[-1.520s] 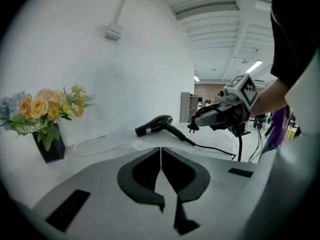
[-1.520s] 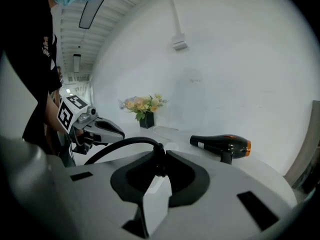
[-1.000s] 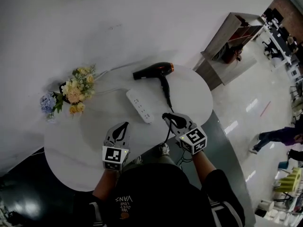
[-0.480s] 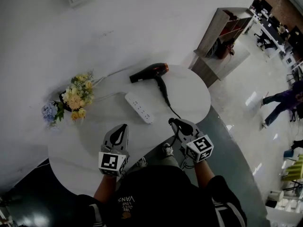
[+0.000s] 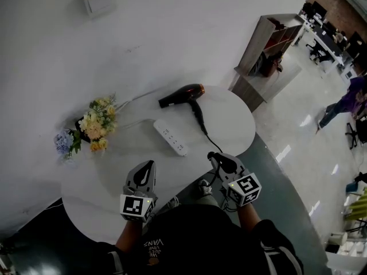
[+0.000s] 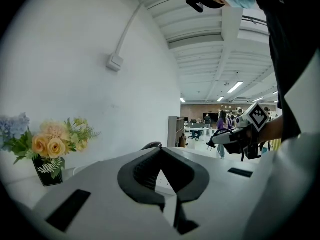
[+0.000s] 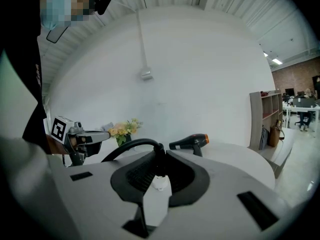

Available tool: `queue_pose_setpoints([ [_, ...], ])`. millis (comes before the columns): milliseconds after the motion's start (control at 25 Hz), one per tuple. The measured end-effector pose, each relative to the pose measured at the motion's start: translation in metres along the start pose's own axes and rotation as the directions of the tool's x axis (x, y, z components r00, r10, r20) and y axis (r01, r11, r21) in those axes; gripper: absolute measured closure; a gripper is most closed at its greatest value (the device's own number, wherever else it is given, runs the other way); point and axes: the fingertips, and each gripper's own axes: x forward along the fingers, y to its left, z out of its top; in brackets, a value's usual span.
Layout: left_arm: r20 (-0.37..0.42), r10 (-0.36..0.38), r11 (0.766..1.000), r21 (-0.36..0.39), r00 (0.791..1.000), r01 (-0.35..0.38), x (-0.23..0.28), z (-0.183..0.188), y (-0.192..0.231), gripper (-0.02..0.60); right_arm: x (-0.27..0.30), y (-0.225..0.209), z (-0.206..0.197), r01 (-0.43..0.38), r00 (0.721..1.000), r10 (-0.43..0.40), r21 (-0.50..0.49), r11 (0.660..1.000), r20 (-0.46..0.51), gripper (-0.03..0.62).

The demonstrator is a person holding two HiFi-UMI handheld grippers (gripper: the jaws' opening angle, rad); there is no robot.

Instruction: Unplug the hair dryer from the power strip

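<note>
Gripping plug (image 7: pixel 158 159), table (image 5: pixel 239 132) edge — power strip (image 5: pixel 170 138) apart

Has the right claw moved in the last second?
Yes. The right claw, shut on the plug, has drawn back rightwards, farther from the power strip.

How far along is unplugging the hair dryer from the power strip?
Done: the plug is out of the power strip and clear of it. In hand: the right tool is clamped on the plug near the table edge. Left: at most setting the plug down; the left tool is shut and empty.
</note>
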Motion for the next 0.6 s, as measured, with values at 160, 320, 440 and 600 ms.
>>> queue_pose_setpoints([
  [160, 0.004, -0.008, 1.0, 0.001, 1.0, 0.008, 0.001, 0.002, -0.002, 0.563, 0.0, 0.0, 0.006, -0.001, 1.0, 0.001, -0.019, 1.0, -0.005, 0.52],
  [320, 0.005, -0.017, 1.0, 0.007, 1.0, 0.016, 0.003, 0.004, -0.004, 0.563, 0.001, -0.002, 0.011, -0.009, 1.0, 0.009, -0.024, 1.0, -0.008, 0.52],
  [440, -0.004, -0.014, 1.0, 0.01, 1.0, 0.014, 0.004, 0.003, -0.003, 0.563, 0.004, -0.003, 0.018, -0.016, 1.0, 0.016, -0.014, 1.0, -0.005, 0.52],
  [600, -0.005, -0.002, 1.0, 0.011, 1.0, 0.002, 0.005, 0.005, -0.001, 0.563, 0.006, -0.007, 0.021, -0.019, 1.0, 0.019, -0.004, 1.0, -0.008, 0.52],
])
